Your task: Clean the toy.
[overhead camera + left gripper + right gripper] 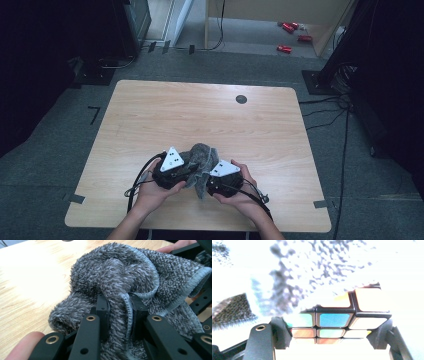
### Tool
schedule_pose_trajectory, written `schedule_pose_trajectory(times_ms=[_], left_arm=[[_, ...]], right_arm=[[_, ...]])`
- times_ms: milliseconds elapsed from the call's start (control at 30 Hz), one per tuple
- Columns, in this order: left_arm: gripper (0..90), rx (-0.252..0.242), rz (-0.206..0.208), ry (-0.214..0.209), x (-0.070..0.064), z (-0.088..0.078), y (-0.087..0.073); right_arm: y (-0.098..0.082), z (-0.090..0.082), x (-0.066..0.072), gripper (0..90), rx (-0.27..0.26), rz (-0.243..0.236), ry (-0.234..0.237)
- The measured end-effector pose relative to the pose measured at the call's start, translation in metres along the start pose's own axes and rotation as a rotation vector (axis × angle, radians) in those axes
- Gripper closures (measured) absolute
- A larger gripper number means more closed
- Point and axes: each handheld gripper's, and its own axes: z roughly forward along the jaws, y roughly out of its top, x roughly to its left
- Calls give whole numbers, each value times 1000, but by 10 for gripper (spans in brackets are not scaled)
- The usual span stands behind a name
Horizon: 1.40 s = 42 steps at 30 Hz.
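Risk first: my left gripper (119,312) has only a thin fold of the grey towel (117,277) nipped betw. its jaws, right along the hemmed edge; fabric is fluffy and bunched, so a hard tug prob. lets the hem slide out and the whole cloth drops off the cube; pulling the other way could drag the cube (337,322) sideways out of my right gripper (332,340), since those jaws grip it only at the lower side faces, w/ most of the cube standing proud above them; a snag of loose towel on the cube's corner would do it; also the right gripper view is badly washed out, so I can't judge how much towel still covers the cube's far side.

Places: towel fold sits squarely betw. my left jaws, clamped tight, rest of it heaped up ahead of and above the tips, spilling to their right; cube sits betw. my right jaws, held at a mid-width opening, touching both; towel drapes over the cube's top and hangs beyond the tips; in the high view both grippers meet tip to tip, towel (200,157) humped betw. them, above the table (150,115).
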Motion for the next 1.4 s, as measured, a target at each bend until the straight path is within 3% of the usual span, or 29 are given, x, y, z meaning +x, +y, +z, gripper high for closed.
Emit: schedule_pose_trajectory(times_ms=[100, 167, 200, 333, 433, 467, 567, 633, 700, 833, 900, 1000, 1033, 1100, 1167, 1233, 1300, 1400], left_arm=[[751, -5, 44, -32, -12, 1, 2], [740, 16, 87, 6, -22, 4, 4], [735, 25, 90, 14, -22, 5, 5], [730, 23, 14, 32, -5, 3, 1], [731, 20, -19, 49, 2, 0, -1], [732, -1, -24, 33, 1, -2, -1], [723, -15, 14, -12, -11, -1, 3], [710, -10, 44, 4, -18, 1, 4], [706, -1, 15, -4, -13, 2, 4], [714, 4, -45, 43, 2, -1, -1], [719, -6, -54, 39, 3, -3, -1], [717, -27, -35, 28, -4, -4, 1], [710, -39, 11, -33, -14, -3, 5], [700, -32, 54, -13, -21, -1, 7], [697, -25, 18, -24, -14, 0, 6], [701, -11, -7, 18, -5, -1, 2], [707, -9, -33, 34, 1, -3, 1], [707, -33, -15, 31, -3, -6, 2]], right_arm=[[1, 2, 3, 344, 0, -15, 4], [2, 4, 7, 344, 11, -21, -1], [2, 5, 8, 344, 15, -27, -11], [1, 3, 7, 344, 4, -32, -24], [1, 1, 6, 344, 1, -33, -19], [1, 0, 7, 344, -9, -25, -11], [3, -1, 8, 344, -16, -24, -9], [3, -1, 9, 344, -13, -26, -12], [1, -1, 8, 344, -5, -34, -25], [1, -4, 7, 344, -11, -32, -29], [1, -5, 6, 344, -21, -28, -19], [2, -5, 6, 344, -29, -25, -15], [2, -4, 6, 344, -37, -17, -10], [2, -4, 7, 344, -36, -11, -8], [1, -5, 6, 344, -33, -8, -11], [0, -5, 5, 344, -34, -8, -9], [0, -5, 5, 344, -33, -13, -8], [1, -5, 5, 344, -51, 8, 15]])
